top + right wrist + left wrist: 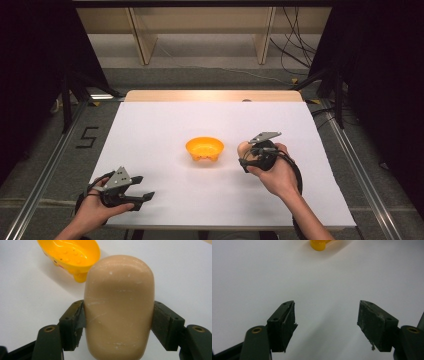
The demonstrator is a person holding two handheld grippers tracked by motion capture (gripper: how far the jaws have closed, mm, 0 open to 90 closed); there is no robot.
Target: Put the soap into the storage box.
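A tan, rounded bar of soap (119, 290) sits between the pads of my right gripper (118, 315), which is shut on its sides. In the high view that gripper (246, 156) hangs just right of the table's middle, with the soap (243, 148) at its tip. An orange soap dish (205, 148) with small feet stands at the centre, a short way left of the soap; its dimpled inside (72, 252) is bare. My left gripper (143, 187) rests near the front left, open, with nothing between its fingers (284, 322). The dish's edge (319, 244) lies far ahead of it.
A white sheet (165, 125) covers the table, and a wooden strip (210, 95) shows along the far edge. Metal rails (47, 165) run along both sides on the floor. Cables (295, 55) lie beyond the far right corner.
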